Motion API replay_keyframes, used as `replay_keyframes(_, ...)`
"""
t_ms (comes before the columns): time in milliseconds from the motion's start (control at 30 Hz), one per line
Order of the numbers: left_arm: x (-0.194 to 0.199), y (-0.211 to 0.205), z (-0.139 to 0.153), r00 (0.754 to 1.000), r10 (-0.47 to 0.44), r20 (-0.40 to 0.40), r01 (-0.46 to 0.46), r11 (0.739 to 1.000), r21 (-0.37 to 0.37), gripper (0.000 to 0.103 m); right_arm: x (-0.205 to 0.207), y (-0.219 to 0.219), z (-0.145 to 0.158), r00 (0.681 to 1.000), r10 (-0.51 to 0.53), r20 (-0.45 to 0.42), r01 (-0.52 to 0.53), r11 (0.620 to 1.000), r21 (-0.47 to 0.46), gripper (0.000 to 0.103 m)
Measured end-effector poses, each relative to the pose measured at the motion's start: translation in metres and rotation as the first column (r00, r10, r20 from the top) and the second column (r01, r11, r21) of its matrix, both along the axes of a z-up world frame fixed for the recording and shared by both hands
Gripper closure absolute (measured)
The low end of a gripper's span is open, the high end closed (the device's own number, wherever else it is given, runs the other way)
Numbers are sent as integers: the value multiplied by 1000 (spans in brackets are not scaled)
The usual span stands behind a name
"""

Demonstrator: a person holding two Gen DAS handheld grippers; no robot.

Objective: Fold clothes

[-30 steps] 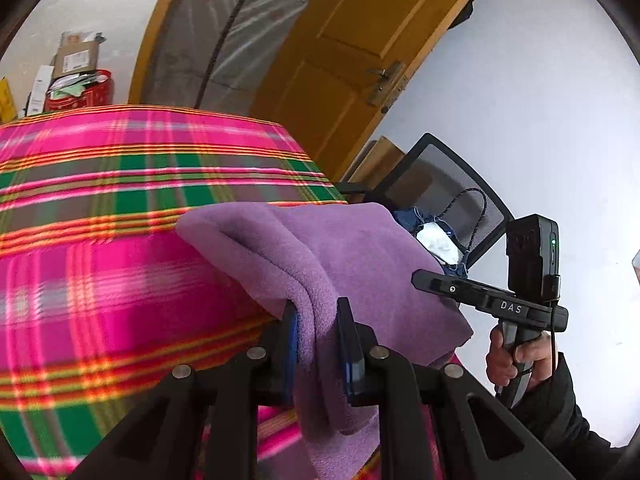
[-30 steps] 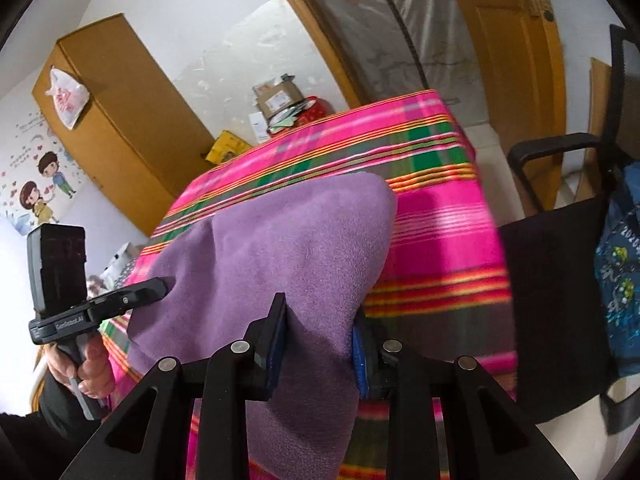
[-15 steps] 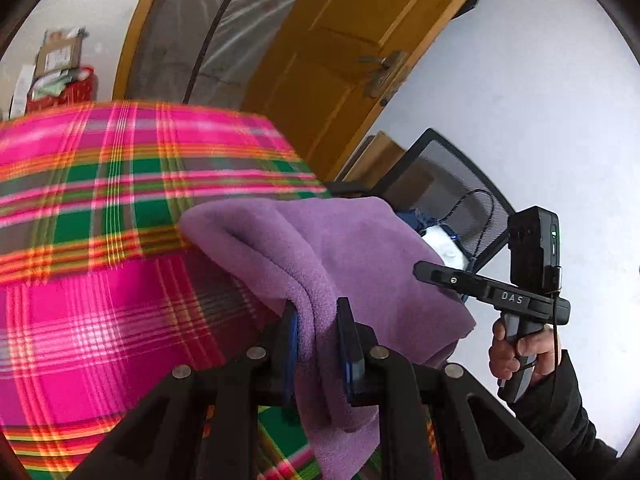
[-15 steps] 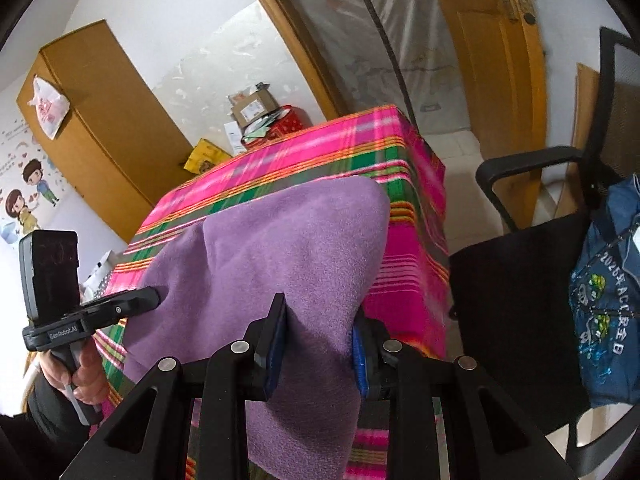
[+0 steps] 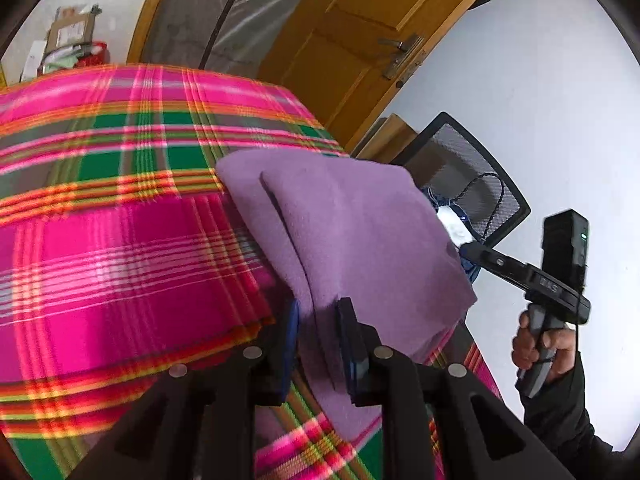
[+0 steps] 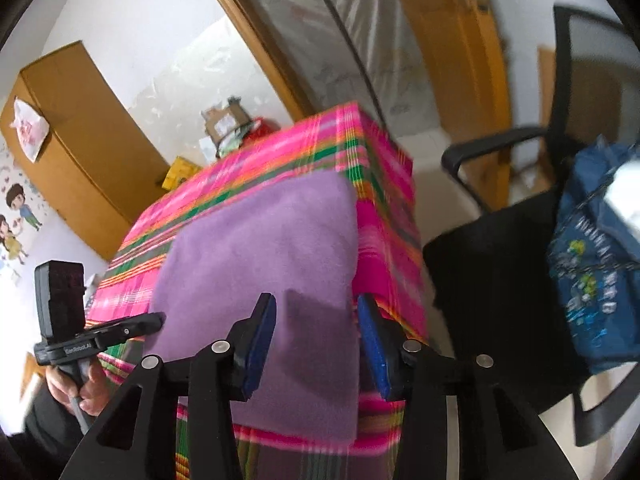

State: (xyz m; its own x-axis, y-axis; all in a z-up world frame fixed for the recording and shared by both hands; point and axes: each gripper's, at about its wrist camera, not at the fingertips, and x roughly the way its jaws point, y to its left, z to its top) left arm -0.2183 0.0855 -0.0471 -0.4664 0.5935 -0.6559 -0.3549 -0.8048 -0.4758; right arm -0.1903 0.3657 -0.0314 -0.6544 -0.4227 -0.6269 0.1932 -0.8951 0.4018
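Note:
A purple fleece cloth (image 5: pixel 352 236) lies folded over the near right corner of the table, which is covered in a pink and green plaid cloth (image 5: pixel 120 248). My left gripper (image 5: pixel 318 312) is shut on the purple cloth's near edge. In the right wrist view the purple cloth (image 6: pixel 260 264) hangs over the table edge. My right gripper (image 6: pixel 316 312) stands open around its lower part, jaws wide apart and off the fabric. The other hand-held gripper shows in each view, at the right (image 5: pixel 532 276) and at the left (image 6: pixel 100 332).
A black mesh office chair (image 6: pixel 516 280) with a blue bag (image 6: pixel 592 272) stands right of the table. A wooden door (image 5: pixel 360 40) and plastic-covered doorway are behind. Boxes and a red container (image 5: pixel 72 52) sit beyond the table's far edge. A tall wooden cabinet (image 6: pixel 76 136) stands at left.
My right gripper has opened and let go of the purple cloth. The cloth has come down onto the table corner. My left gripper still holds its edge.

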Motion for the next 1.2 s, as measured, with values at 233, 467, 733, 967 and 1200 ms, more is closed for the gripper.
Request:
replay_keyframes(233,-2,21,44,989,-8,-146,2,999,-43,86,25,-23,1,999,28,-22,-26,996,89,83)
replay_keyframes(467,-41,36,5,999,17,-48,-22,994,-107,88,32,-30,-24,999,21,35,-26,986,165,84)
replay_keyframes(733,-33,27,-8,997,16,-71,-23,995,-96,95,11,-30,12,997,-3,-76,18,980,196,84)
replay_keyframes(967,-50,30,16,989,28,-142,-47,990,-136,95,-51,-53,21,996,6,-85,14,972,233,83)
replay_keyframes(1200,-78,20,-8,995,64,-71,-73,990,-124,95,-107,-68,-1,999,4,46,-17,959,282,84)
